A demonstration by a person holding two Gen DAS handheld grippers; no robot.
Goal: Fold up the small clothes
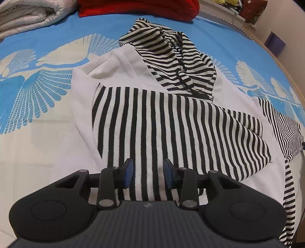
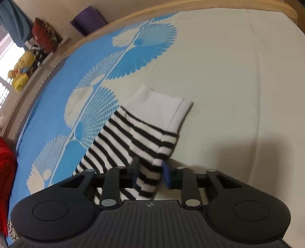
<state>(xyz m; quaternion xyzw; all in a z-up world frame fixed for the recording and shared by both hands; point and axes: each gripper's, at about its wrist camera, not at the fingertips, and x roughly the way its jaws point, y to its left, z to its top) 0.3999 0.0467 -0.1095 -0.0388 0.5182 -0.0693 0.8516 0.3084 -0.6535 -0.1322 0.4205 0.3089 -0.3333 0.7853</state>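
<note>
A small hooded top [image 1: 171,122] with black-and-white stripes and white panels lies spread on the bed, its striped hood [image 1: 171,57] crumpled at the far end. My left gripper [image 1: 147,171] hovers over the near striped part, open, with the cloth lying flat below its blue pads [image 1: 128,171]. In the right wrist view a striped sleeve [image 2: 133,137] with a white cuff [image 2: 171,110] runs away from me across the sheet. My right gripper [image 2: 150,171] is shut on that sleeve, which bunches narrow between its fingers. The same sleeve [image 1: 287,133] shows at the left view's right edge.
The bedsheet [image 1: 57,38] is blue and cream with fan patterns. A folded white quilt [image 1: 24,17] and red fabric [image 1: 137,8] lie at the far end. The wooden bed edge [image 2: 118,24] curves along the side, with a purple box [image 2: 87,19] and a yellow plush toy [image 2: 21,70] beyond.
</note>
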